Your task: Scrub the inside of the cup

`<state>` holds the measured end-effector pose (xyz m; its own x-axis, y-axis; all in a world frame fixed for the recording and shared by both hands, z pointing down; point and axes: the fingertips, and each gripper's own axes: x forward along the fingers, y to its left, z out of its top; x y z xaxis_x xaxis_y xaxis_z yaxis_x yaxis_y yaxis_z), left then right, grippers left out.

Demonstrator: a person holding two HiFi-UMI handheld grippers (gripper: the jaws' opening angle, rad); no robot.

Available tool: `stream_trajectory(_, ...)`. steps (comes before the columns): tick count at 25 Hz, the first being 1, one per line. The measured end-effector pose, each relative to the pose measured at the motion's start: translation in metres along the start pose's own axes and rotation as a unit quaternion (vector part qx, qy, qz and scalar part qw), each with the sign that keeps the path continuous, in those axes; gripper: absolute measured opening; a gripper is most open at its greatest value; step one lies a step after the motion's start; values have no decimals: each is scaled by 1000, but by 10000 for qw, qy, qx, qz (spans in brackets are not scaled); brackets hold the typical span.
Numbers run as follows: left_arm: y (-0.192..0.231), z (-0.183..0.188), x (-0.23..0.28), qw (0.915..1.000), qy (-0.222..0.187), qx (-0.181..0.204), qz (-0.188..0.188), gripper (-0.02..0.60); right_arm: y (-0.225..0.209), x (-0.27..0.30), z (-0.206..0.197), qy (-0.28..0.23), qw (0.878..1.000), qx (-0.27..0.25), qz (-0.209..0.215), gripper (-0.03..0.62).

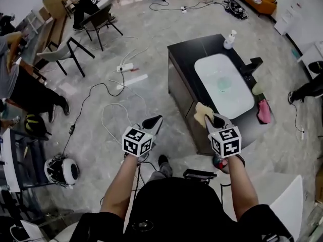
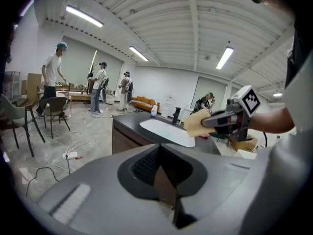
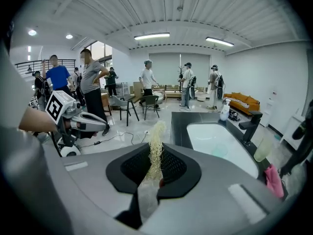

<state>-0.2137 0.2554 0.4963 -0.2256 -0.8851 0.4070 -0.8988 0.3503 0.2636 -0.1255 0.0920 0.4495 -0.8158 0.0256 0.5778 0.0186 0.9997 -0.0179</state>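
Pinching sponge (image 1: 201, 113) in right gripper (image 1: 211, 120) fingers, left gripper (image 1: 154, 122) fingers closed empty, cup (image 1: 224, 83) well apart in sink (image 1: 214, 67)

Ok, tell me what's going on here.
A person holds a gripper in each hand, facing a dark counter with a white sink. The right gripper is shut on a tan scrubbing pad; the left gripper is shut and empty. A greenish cup sits in the sink, untouched so far.

place: open lab hall | cues: power strip (image 1: 125, 67), chairs (image 1: 70, 49), sink counter (image 1: 194, 49), ceiling lights (image 2: 84, 16)
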Motion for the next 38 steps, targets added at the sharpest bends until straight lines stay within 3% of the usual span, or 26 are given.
stream_trajectory(5, 20, 7, 24, 9996, 114, 102, -248, 2, -13, 14, 1, -5, 9992, 254, -316, 43)
stream_trajectory(18, 24, 26, 125, 9916, 510, 402, -1121, 2, -83, 42, -18, 121, 9909, 925, -972, 43)
stream_trajectory(29, 36, 85, 245, 9778, 828, 807, -1745, 2, -185, 81, -5, 14, 9735, 1678, -1557, 43)
stream_trajectory(38, 4, 107, 303, 9610, 1037, 1085, -2322, 2, -232, 72, -10, 52, 9598, 1952, -2017, 43)
